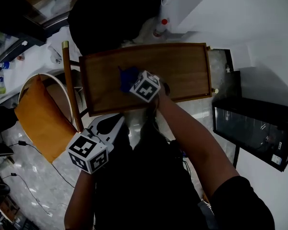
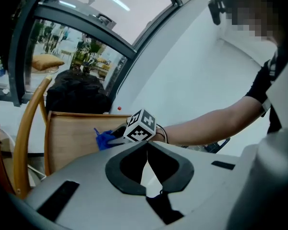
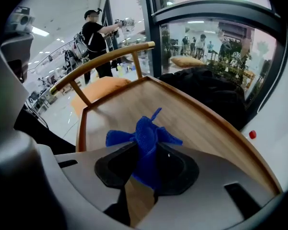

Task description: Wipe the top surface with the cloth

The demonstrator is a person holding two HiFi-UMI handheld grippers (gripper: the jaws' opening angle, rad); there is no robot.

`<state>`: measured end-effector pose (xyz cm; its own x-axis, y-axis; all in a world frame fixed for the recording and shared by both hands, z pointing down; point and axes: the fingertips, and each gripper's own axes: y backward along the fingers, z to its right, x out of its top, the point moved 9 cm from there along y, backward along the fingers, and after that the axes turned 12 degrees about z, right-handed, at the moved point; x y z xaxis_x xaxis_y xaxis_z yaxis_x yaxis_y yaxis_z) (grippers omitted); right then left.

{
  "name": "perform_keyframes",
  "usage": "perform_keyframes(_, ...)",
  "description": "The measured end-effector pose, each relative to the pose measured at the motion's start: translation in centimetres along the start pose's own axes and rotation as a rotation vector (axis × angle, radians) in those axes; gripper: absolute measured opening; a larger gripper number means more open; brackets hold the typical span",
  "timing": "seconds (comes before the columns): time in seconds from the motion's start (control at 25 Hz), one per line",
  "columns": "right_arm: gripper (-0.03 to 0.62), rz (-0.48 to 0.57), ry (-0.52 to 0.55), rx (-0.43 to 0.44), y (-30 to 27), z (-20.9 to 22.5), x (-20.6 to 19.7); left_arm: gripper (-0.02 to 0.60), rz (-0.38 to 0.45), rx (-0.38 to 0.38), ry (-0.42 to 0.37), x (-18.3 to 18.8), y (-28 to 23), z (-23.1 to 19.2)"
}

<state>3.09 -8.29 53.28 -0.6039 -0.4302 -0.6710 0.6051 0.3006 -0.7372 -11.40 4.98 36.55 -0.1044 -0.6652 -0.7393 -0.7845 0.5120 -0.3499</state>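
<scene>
- Head view: the right tongs [image 1: 132, 80], centre frame, reach over the wooden surface [image 1: 182, 71] and pinch the blue cloth [image 1: 126, 74] above its left half.
- Right gripper view: the cloth is bunched between the pads and fans out past their tips.
- The left tongs [image 1: 116, 122], lower left, are pressed together on nothing, just off the surface's lower edge.

Blue cloth [image 3: 145, 128]: bunched, folds fanning upward, pinched in right gripper [image 3: 144, 145]. Lies over the wooden top surface [image 1: 182, 71], which has a raised rim; left of its middle, away from every edge.
</scene>
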Motion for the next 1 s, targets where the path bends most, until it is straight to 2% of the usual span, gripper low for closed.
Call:
perform_keyframes(0.56,0.115,-0.039,-0.074,-0.146,11.5,9.4,-9.9,0.012,-0.058,-0.099,-0.053,0.3,-8.9,5.5)
perform_keyframes(0.84,0.115,-0.082,-0.084,-0.24,16.6,13.2,-14.3,0.012,-0.074,-0.135,-0.071,0.0,-12.2,7.7)
perform_keyframes(1.0,0.115,-0.129,-0.054,-0.284,19.0,14.7,-16.1,0.012,-0.058,-0.147,-0.091,0.2,-13.2,8.9)
